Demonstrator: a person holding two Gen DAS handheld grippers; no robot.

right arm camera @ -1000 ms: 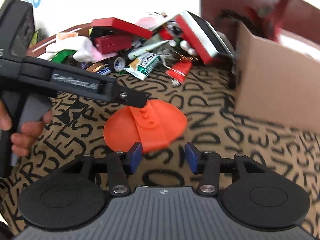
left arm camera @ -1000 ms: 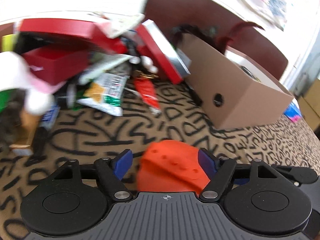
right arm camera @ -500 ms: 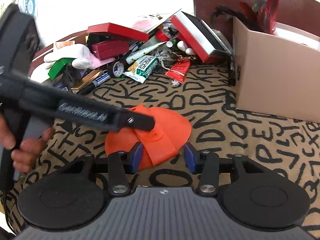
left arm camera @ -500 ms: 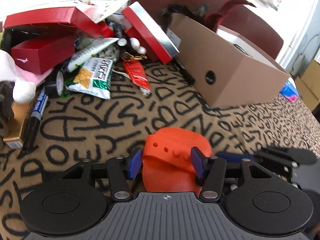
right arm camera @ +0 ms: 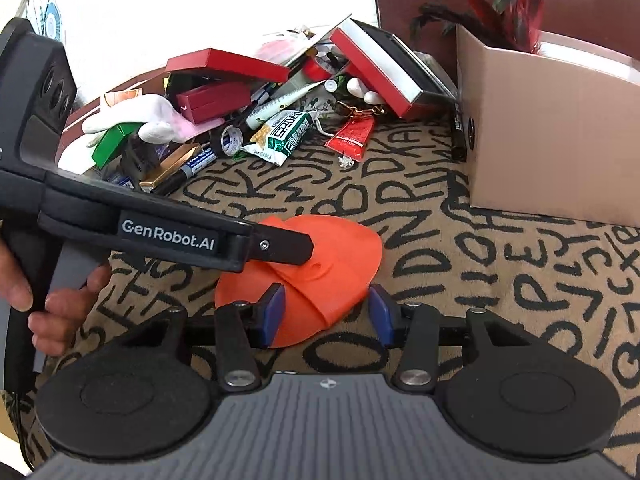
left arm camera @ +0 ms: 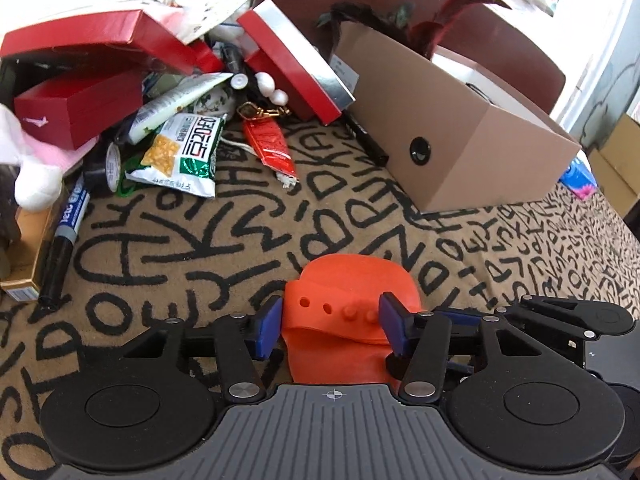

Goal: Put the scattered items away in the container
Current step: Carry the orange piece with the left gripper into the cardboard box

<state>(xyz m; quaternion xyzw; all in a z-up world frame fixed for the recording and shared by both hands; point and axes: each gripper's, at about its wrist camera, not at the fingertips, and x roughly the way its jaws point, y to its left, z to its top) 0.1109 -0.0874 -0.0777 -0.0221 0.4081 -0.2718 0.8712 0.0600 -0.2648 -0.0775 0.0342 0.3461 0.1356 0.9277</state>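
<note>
An orange silicone disc with a strap (left arm camera: 352,292) (right arm camera: 320,264) lies on the lettered cloth. My left gripper (left arm camera: 330,322) is open with its blue pads either side of the strap, not squeezing it. My right gripper (right arm camera: 326,314) is open at the disc's near edge. The left gripper's body crosses the right wrist view above the disc. The cardboard box (left arm camera: 448,132) (right arm camera: 552,136) stands open at the back right with feathers inside.
A heap of items lies at the back left: red boxes (left arm camera: 76,108), a snack packet (left arm camera: 184,152), a red sachet (left arm camera: 272,148), a tube (left arm camera: 172,104), a marker (left arm camera: 64,236), tape and a plush toy (right arm camera: 140,116). A black pen (left arm camera: 366,140) lies by the box.
Both grippers came lower and nearer to the disc. The left gripper's jaws narrowed around the strap. The right gripper's jaws widened at the disc's edge.
</note>
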